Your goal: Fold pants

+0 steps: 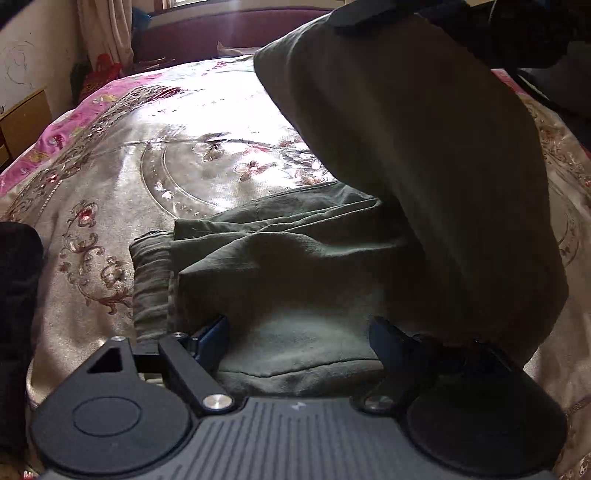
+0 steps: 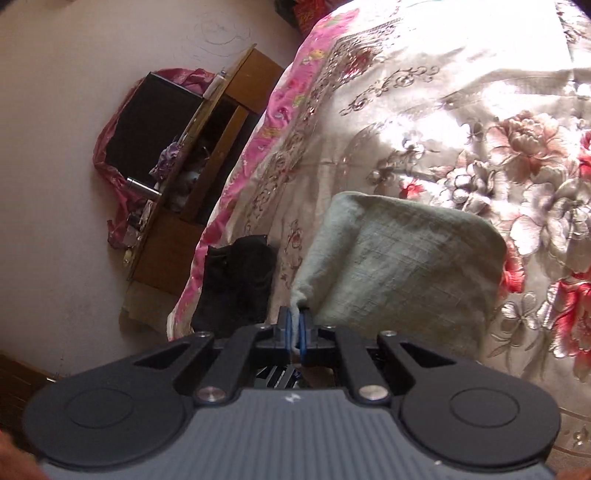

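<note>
Olive-green pants (image 1: 295,266) lie on the bed, waistband (image 1: 151,280) at the left. One part of them (image 1: 417,155) is lifted high at the right and hangs down over the rest. My left gripper (image 1: 299,336) is open, its jaws wide apart over the near edge of the pants. My right gripper (image 2: 294,328) is shut on a corner of the pants fabric (image 2: 399,266), which hangs in front of it above the bed.
The bed has a shiny floral cover (image 1: 147,147) with a pink border (image 2: 288,103). A dark garment (image 2: 236,280) lies at the bed's edge. A wooden nightstand (image 2: 207,155) stands by the wall. A dark red headboard (image 1: 229,33) is at the far end.
</note>
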The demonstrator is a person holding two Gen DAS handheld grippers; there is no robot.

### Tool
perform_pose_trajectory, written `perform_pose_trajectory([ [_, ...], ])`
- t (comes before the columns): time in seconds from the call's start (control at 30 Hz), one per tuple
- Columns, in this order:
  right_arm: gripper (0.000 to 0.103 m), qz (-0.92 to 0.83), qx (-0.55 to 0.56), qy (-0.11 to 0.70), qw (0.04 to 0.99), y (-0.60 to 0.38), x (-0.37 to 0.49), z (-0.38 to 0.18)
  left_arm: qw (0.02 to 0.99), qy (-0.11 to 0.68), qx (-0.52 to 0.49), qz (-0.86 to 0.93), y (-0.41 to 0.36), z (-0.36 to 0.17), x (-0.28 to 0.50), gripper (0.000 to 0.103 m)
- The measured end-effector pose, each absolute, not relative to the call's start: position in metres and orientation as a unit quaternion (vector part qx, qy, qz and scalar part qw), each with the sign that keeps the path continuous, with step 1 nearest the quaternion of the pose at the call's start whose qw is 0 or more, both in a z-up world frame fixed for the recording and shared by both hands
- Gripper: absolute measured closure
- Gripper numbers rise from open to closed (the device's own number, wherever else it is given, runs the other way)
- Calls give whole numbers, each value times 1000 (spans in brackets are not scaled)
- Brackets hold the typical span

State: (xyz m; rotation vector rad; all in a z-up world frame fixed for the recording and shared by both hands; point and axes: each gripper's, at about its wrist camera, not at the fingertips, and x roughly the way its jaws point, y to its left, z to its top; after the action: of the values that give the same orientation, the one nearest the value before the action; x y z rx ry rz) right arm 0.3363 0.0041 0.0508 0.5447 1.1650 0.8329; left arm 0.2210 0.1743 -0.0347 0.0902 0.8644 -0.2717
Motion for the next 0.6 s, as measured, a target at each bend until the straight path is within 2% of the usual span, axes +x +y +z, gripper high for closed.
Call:
perform_pose_trajectory([
  [0.27, 96, 340, 256, 583, 692, 82, 326, -18, 900, 413, 23, -138, 198, -23, 182, 7],
  [0.5, 96, 344, 220, 593, 694, 119, 309, -33, 891, 434, 11, -135, 206, -17, 147, 7],
  [0.6, 91, 339, 229, 593, 694, 124, 308, -38, 889, 440, 8, -128, 209, -17, 141, 7],
])
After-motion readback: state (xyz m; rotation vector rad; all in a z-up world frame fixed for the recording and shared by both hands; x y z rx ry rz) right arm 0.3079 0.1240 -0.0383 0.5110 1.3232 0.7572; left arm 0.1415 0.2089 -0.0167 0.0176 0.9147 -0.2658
